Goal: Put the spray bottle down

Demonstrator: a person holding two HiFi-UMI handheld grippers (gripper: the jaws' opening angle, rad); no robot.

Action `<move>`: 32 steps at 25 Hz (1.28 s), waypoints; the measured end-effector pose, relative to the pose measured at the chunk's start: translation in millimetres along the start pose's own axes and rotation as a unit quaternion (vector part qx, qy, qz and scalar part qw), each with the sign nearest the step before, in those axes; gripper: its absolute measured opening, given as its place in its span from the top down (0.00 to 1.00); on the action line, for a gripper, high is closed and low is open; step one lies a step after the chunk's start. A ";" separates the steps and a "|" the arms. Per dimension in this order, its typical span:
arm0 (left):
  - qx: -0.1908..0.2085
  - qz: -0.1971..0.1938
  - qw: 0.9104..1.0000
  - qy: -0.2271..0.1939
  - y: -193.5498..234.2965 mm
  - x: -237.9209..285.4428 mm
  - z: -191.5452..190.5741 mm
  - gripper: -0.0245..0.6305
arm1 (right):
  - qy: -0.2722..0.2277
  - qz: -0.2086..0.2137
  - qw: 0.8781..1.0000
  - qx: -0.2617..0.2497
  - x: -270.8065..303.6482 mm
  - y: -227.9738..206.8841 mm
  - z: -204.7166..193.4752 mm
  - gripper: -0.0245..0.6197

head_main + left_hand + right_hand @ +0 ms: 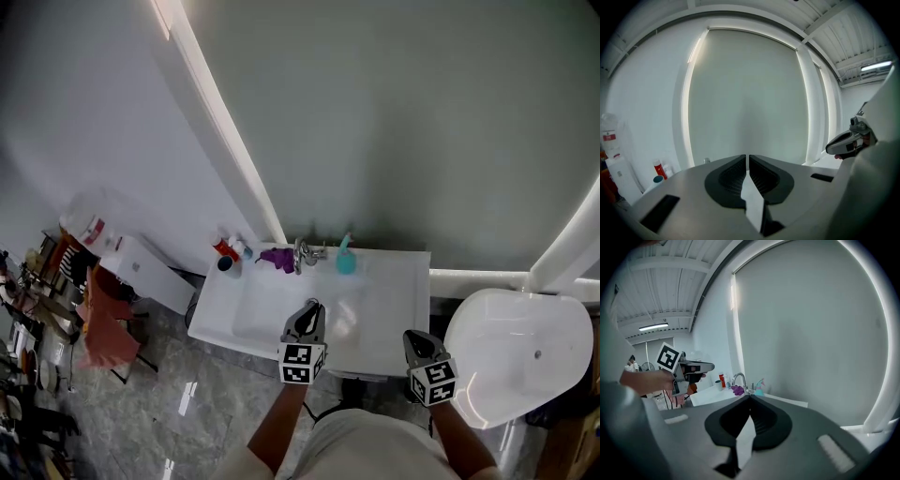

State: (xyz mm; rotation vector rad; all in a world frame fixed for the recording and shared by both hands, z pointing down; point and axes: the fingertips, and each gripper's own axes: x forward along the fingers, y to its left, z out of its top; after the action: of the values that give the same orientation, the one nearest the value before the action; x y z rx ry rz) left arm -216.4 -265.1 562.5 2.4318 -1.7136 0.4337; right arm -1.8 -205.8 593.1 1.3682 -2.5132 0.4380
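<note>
The teal spray bottle stands upright on the back ledge of the white sink, just right of the faucet. It shows small in the right gripper view as the spray bottle. My left gripper hovers over the basin, a short way in front of the bottle. Its jaws are shut with nothing between them, as the left gripper shows up close. My right gripper hangs at the sink's front right corner, also shut and empty, as the right gripper shows.
A purple object lies left of the faucet. A red bottle and a small cup stand at the sink's back left corner. A white toilet sits to the right. Clutter and a white box fill the floor at left.
</note>
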 end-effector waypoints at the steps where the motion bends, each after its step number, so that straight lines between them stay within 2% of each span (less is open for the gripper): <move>1: -0.002 0.001 1.000 0.006 -8.4 -9.3 -3.9 0.92 | -0.003 0.001 1.000 0.002 -9.2 0.8 -1.6 0.95; 8: 0.006 -0.001 1.000 0.023 -67.8 -86.3 -22.6 0.94 | -0.016 0.018 1.000 0.012 -71.5 7.6 -13.3 0.95; 15: 0.001 0.004 0.999 0.037 -91.3 -152.2 -40.4 0.95 | -0.022 0.039 0.999 0.012 -101.0 21.4 -25.0 0.95; 20: -0.005 -0.014 0.999 0.042 -98.3 -181.7 -46.6 0.95 | -0.033 0.050 0.998 0.001 -109.7 40.8 -14.9 0.95; 26: -0.018 -0.026 0.999 0.018 -86.4 -202.2 -34.3 0.95 | -0.057 0.056 0.996 -0.033 -110.4 63.4 9.4 0.95; 32: -0.016 -0.038 0.999 0.011 -66.2 -206.4 -26.5 0.95 | -0.063 0.035 0.996 -0.044 -106.5 74.1 28.4 0.95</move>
State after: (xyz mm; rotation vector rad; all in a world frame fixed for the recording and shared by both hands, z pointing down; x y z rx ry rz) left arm -222.8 -49.7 527.4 2.4515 -1.6009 0.4184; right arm -10.0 -96.0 518.6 1.3167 -2.6548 0.2576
